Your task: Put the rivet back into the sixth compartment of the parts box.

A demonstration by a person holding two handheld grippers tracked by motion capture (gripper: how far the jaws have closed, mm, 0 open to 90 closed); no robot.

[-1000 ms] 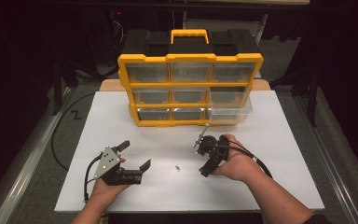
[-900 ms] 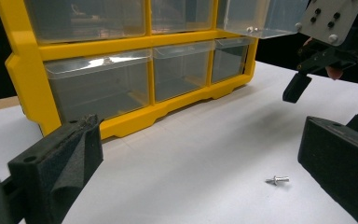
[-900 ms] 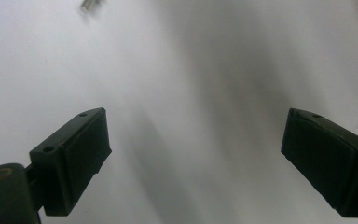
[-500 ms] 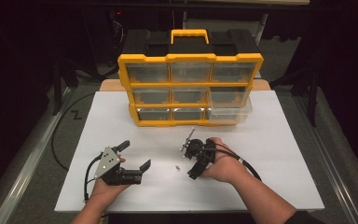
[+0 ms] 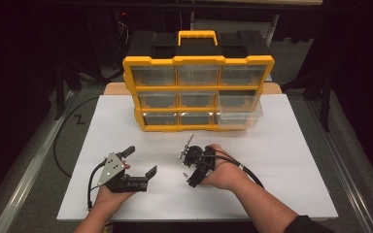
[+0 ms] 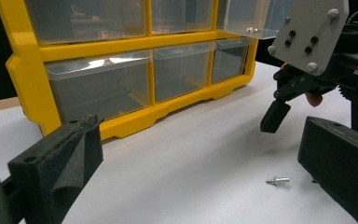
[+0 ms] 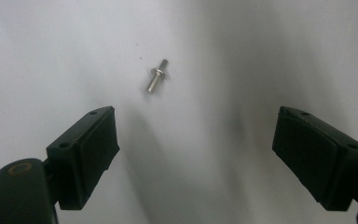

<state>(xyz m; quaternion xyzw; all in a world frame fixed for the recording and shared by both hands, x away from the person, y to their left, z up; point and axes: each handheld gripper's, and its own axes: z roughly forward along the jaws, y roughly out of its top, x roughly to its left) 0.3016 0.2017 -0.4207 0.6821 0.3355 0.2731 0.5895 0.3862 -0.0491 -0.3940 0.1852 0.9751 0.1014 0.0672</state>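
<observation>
Right tool (image 7: 196, 154) gapes wide, empty, above the screw (image 7: 157, 77); yellow organiser (image 5: 198, 92) well beyond; nothing between.

- Left gripper (image 5: 138, 161): black, blocky jaws, topped by a grey three-cornered plate with screws at its corners.
- Right gripper (image 5: 188, 167): black, trailing a black cable toward 4 o'clock.
- Dark sleeve at the right elbow.

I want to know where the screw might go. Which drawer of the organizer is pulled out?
The bottom-right drawer of the organizer: it juts forward past the yellow frame, while the other eight sit flush.
</observation>
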